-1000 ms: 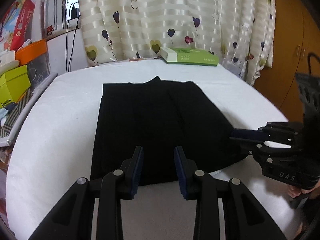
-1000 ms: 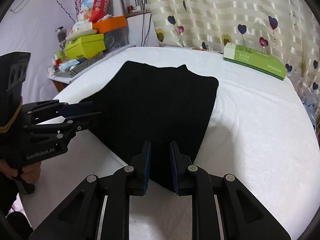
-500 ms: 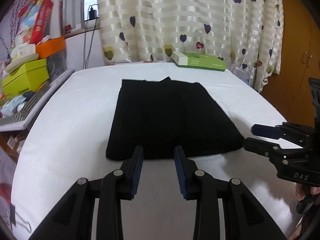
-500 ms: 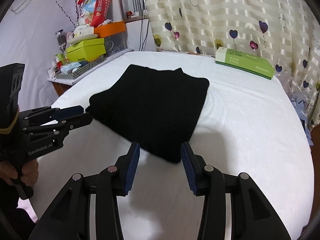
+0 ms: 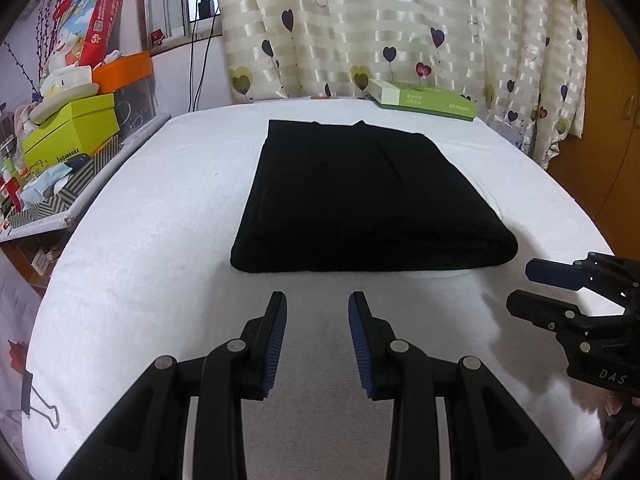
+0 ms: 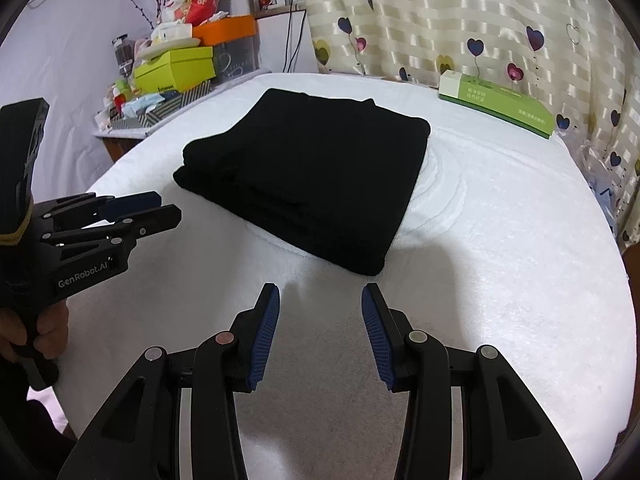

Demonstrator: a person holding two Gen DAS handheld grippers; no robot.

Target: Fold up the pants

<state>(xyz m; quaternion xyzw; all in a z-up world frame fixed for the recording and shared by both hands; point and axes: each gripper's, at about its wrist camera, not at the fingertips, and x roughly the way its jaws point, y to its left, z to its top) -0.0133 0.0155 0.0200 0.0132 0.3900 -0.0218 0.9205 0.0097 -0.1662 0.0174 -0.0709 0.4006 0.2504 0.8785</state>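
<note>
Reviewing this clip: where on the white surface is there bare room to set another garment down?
Widest bare patch: right of the folded black pants, below the green box. Another strip lies between the pants and both open grippers, left gripper and right gripper. Crowded: the cluttered shelf past the left edge.

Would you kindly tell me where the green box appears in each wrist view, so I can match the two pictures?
Left wrist view: green box lies upper centre-right, at the bed's far edge under the curtain.
Right wrist view: green box lies upper right, same far edge.
Shared landmark: the folded black pants, in front of the box in both.
</note>
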